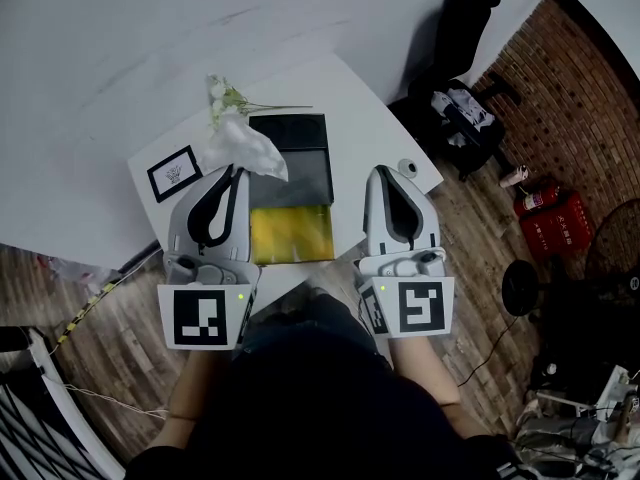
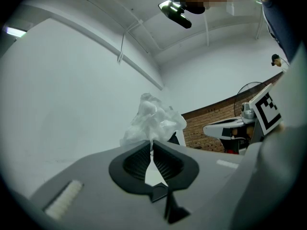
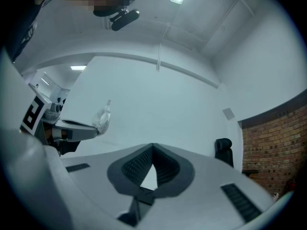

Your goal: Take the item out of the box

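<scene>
Head view: white table (image 1: 370, 118). Open black box (image 1: 300, 168) at centre, with a yellow panel (image 1: 291, 234) on its 6 o'clock side. Left gripper (image 1: 238, 168) sits at the box's 9 o'clock and pinches a crumpled white wrap (image 1: 245, 148), which is held up outside the box, over its 10 o'clock corner. Right gripper (image 1: 385, 173) sits at the box's 3 o'clock. Card (image 1: 174, 173) at 9 o'clock carries a square code pattern, no legible words. Print on the red canister (image 1: 552, 224) on the floor is too small to read.

Left gripper view: pads pressed onto the wrap, which bunches above them at 12 o'clock.

Right gripper view: tips meet, with nothing between them.
</scene>
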### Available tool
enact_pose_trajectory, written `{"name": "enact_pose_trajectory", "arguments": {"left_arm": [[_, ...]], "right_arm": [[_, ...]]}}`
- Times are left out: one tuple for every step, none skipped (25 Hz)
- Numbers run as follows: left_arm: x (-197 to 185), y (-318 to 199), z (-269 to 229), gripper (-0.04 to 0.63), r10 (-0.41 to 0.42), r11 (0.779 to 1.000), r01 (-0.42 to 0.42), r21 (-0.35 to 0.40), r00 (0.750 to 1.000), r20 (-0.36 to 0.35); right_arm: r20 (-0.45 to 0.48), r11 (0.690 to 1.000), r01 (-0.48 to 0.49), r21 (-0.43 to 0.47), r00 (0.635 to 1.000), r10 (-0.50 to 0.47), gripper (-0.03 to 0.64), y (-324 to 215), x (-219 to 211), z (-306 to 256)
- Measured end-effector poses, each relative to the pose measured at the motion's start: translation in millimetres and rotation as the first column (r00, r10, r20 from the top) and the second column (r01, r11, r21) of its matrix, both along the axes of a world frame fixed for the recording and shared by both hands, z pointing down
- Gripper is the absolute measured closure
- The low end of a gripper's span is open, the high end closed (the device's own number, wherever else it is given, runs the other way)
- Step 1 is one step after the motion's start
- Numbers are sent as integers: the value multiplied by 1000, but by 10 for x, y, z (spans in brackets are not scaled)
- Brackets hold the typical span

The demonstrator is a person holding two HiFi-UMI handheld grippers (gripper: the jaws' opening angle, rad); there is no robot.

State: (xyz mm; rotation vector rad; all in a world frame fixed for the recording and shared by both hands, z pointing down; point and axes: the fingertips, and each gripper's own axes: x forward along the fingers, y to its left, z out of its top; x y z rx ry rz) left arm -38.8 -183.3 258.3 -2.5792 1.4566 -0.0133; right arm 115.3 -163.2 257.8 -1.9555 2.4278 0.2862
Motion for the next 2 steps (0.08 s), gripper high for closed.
{"name": "enact_pose_trajectory", "arguments": {"left_arm": [[-2,2,-12,569,3,1000,-3,13,1000,0],[-4,3,-20,568,6,1000,-6,24,1000,1]], "right_arm": [[0,1000,1,-1,1000,-1,606,1,-6,3],[-1,1000,2,-1,1000,-2,606,2,-11,6]]}}
